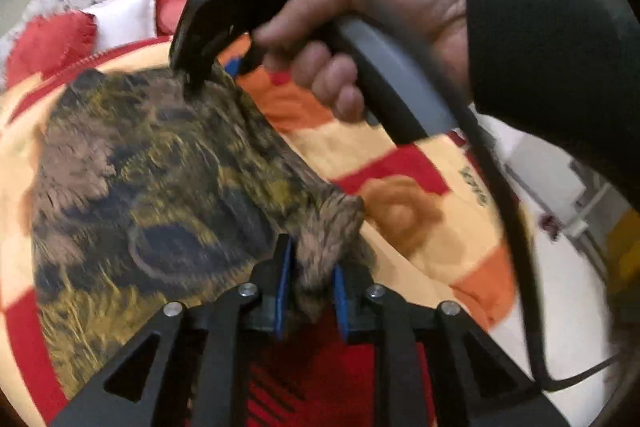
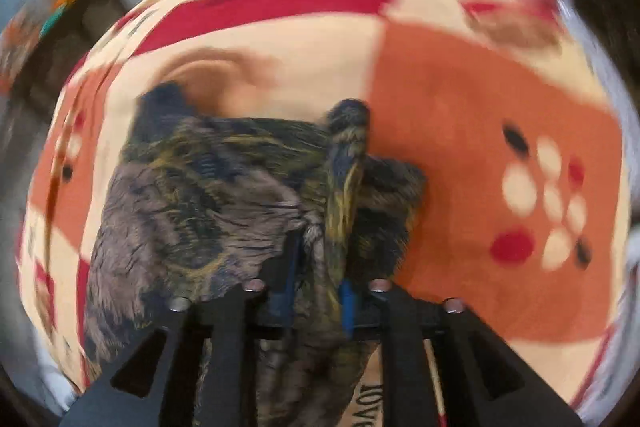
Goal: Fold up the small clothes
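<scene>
A small brown, olive and dark patterned garment [image 1: 152, 179] lies spread on the bed's blanket [image 1: 420, 167]. My left gripper [image 1: 310, 283] is shut on the garment's near right corner, bunched between its blue pads. My right gripper [image 1: 192, 83], held in a hand, pinches the garment's far edge. In the right wrist view the right gripper [image 2: 318, 291] is shut on a gathered fold of the garment [image 2: 208, 195], which hangs to the left over the blanket [image 2: 460, 115]. This view is blurred by motion.
The blanket is checked in red, orange and cream. Red cushions [image 1: 48, 43] and a white cushion [image 1: 128, 15] lie at the bed's far end. A black cable [image 1: 516, 235] hangs from the right gripper's handle. White floor [image 1: 560, 307] lies to the right of the bed.
</scene>
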Demonstrator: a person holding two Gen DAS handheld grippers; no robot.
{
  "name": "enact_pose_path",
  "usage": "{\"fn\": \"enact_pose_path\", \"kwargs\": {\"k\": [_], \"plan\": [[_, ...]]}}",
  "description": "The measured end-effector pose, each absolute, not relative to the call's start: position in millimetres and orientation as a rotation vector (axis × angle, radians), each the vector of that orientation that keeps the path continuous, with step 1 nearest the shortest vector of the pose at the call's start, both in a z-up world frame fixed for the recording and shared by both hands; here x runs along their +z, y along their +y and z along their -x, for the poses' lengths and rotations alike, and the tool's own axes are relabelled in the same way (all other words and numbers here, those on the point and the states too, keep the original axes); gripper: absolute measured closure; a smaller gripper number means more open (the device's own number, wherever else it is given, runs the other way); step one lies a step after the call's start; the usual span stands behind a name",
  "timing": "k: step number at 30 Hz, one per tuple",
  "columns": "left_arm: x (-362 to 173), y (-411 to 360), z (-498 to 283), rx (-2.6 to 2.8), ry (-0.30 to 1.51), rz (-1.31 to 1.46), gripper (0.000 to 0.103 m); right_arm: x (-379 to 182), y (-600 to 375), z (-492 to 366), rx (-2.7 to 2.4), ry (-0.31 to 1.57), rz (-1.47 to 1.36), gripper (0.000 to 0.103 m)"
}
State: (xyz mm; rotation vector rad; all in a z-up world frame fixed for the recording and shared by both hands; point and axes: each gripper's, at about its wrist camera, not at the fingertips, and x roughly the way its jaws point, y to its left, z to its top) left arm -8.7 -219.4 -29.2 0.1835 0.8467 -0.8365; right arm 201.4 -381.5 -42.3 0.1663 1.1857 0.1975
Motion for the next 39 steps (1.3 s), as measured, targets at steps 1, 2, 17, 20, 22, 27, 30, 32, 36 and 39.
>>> {"fn": "enact_pose_path", "kwargs": {"k": [1, 2, 17, 20, 22, 27, 30, 32, 36, 39], "plan": [[-27, -211, 13, -0.854, 0.846, -0.178, 0.081, -35, -387, -198, 0.195, 1.161, -0.201, 0.082], [-22, -201, 17, -0.866, 0.846, -0.168, 0.080, -26, -393, -192, 0.194, 1.127, -0.225, 0.082], [-50, -109, -34, -0.652, 0.943, 0.016, 0.103, -64, -335, -13, 0.294, 1.040, -0.080, 0.097], [-31, -109, -36, -0.675, 0.948, 0.008, 0.103, -58, -350, -10, 0.292, 1.029, -0.188, 0.096], [-5, -107, -45, -0.682, 0.891, 0.032, 0.103, -40, -348, -17, 0.278, 1.028, -0.156, 0.096], [34, -134, -124, -0.604, 0.810, 0.074, 0.092, 13, -331, -66, 0.211, 0.870, -0.061, 0.091], [28, -161, -175, -0.529, 0.819, 0.028, 0.092, 8, -322, -117, 0.029, 0.876, -0.090, 0.089], [15, -179, -197, -0.493, 0.833, 0.005, 0.092, -2, -321, -134, -0.043, 0.880, -0.127, 0.089], [-24, -191, -222, -0.446, 0.882, 0.015, 0.092, -28, -326, -151, -0.116, 0.882, -0.159, 0.089], [-45, -195, -219, -0.427, 0.866, -0.006, 0.091, -57, -324, -157, -0.109, 0.886, -0.121, 0.089]]}}
